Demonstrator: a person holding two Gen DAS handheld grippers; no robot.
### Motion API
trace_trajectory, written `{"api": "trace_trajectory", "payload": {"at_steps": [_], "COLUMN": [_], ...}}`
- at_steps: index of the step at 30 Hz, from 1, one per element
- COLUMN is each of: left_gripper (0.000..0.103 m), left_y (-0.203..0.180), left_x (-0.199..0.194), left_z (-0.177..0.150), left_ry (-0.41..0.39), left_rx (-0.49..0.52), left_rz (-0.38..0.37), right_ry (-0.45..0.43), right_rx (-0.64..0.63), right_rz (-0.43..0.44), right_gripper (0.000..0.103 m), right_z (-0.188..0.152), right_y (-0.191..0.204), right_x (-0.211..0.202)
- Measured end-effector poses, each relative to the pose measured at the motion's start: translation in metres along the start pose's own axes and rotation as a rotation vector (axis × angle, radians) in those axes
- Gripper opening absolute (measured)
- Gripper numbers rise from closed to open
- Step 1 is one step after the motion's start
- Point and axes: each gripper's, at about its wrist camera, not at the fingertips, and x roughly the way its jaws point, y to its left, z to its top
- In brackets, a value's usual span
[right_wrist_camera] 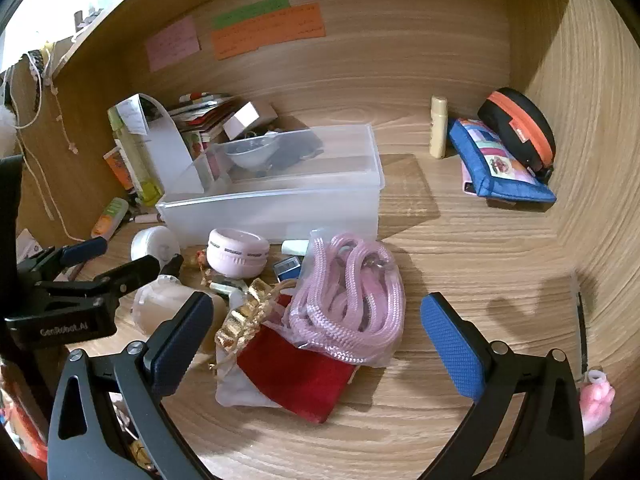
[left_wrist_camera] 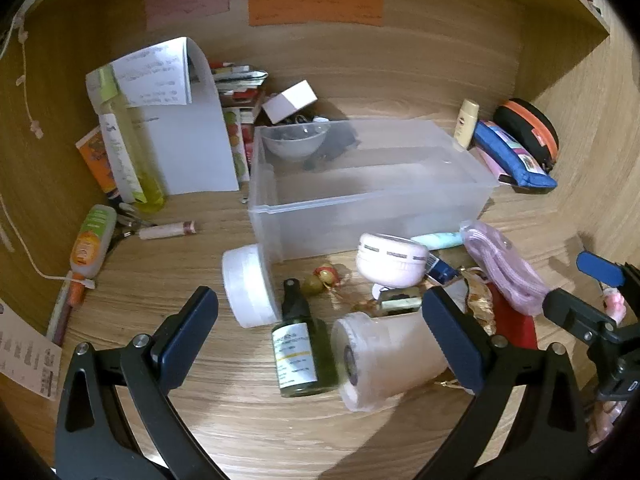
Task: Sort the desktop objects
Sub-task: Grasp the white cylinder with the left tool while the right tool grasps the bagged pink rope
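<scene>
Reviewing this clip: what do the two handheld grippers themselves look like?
Both match: black, curved, arm-like frames with silver rivets and teardrop cutouts, tipped with flat, textured blue pads. The left gripper appears in the right wrist view too, its black body printed "GenRobot.AI". The right gripper looks identical. No sleeves show.

- The left wrist camera sat above and behind the left gripper [left_wrist_camera: 320, 336], looking forward and steeply down along its wide-spread fingers at the wooden desk [left_wrist_camera: 248, 424].
- It hung close over a green dropper bottle [left_wrist_camera: 298, 354] and a pale jar lying on its side [left_wrist_camera: 390, 360].
- The right wrist camera looked down at a like slant over the right gripper [right_wrist_camera: 316, 340], close above a bagged pink rope [right_wrist_camera: 348, 308].
- Both views shared the clear plastic box [left_wrist_camera: 360, 200] [right_wrist_camera: 280, 200], the coloured notes on the back wall [left_wrist_camera: 316, 6] [right_wrist_camera: 268, 30], and the pink rope.
- Each camera caught the other gripper at its frame edge.
</scene>
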Motion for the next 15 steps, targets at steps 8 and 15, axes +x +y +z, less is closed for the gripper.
{"api": "trace_trajectory", "payload": {"at_steps": [8, 15], "left_gripper": [0.103, 0.103], "left_y": [0.008, 0.024], "left_x": [-0.003, -0.005], "left_z": [-0.001, -0.001], "left_ry": [-0.009, -0.01], "left_rx": [0.014, 0.016], "left_rz": [0.042, -0.022], "right_ry": [-0.004, -0.018], "right_rx": [0.016, -0.001], "right_rz": [0.003, -0.018], "right_gripper": [0.103, 0.103], "right_z": [-0.002, -0.001], "right_y": [-0.004, -0.015], "right_x": [-0.002, -0.006]}}
